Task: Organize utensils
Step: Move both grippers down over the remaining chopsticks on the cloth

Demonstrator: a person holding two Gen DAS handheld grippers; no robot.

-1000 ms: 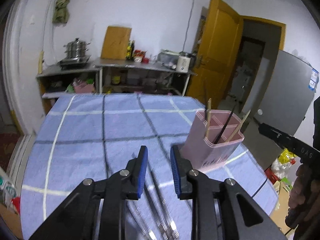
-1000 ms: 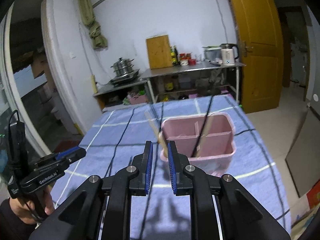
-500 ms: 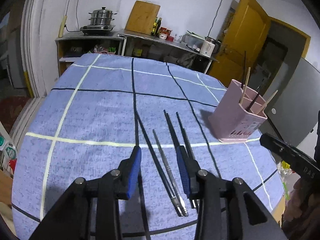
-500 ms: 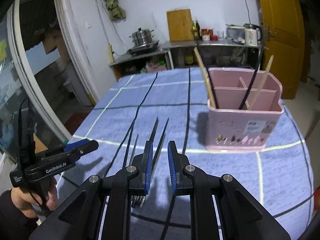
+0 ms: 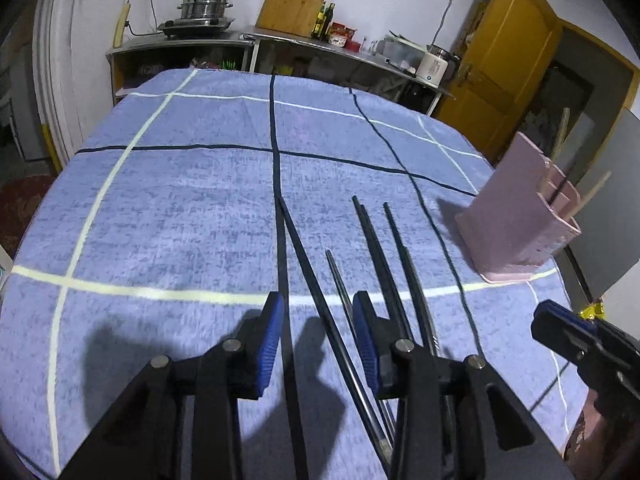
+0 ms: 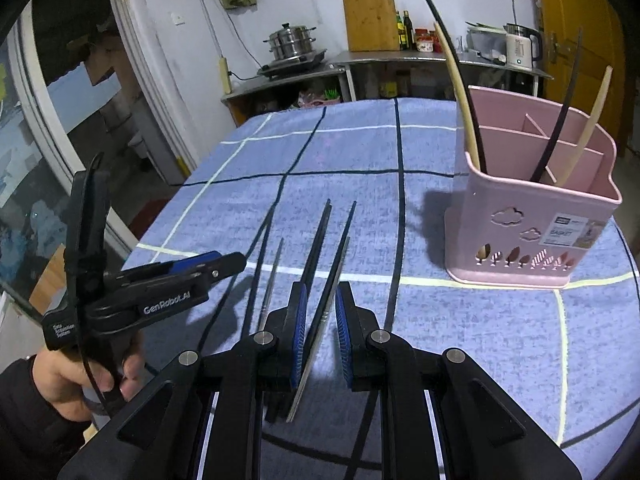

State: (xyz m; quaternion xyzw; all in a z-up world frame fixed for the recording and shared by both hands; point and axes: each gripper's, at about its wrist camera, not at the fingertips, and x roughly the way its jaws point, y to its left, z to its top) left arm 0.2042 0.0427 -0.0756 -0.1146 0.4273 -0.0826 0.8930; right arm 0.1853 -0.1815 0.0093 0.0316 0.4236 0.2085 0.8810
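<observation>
Several dark and metal chopsticks [image 5: 376, 236] lie side by side on the blue checked cloth [image 5: 192, 208]; they also show in the right wrist view [image 6: 320, 236]. A pink utensil holder [image 6: 536, 216] stands at the right with black and wooden chopsticks upright in it; it also shows in the left wrist view [image 5: 520, 220]. My left gripper [image 5: 318, 330] is open low over the near ends, one black chopstick [image 5: 304, 264] between its fingers. My right gripper [image 6: 320, 320] is open, a chopstick [image 6: 334, 268] running between its fingers.
A steel counter [image 5: 240, 40] with a steamer pot [image 5: 205, 2], cutting board [image 5: 294, 2] and kettle [image 6: 520, 46] stands behind the table. A yellow door [image 5: 500, 80] is at the far right. The table edge is close in front.
Both grippers have dropped and pulled back from the holder to the near ends of the lying chopsticks. The left gripper's jaws have spread wider; the right's have opened a little.
</observation>
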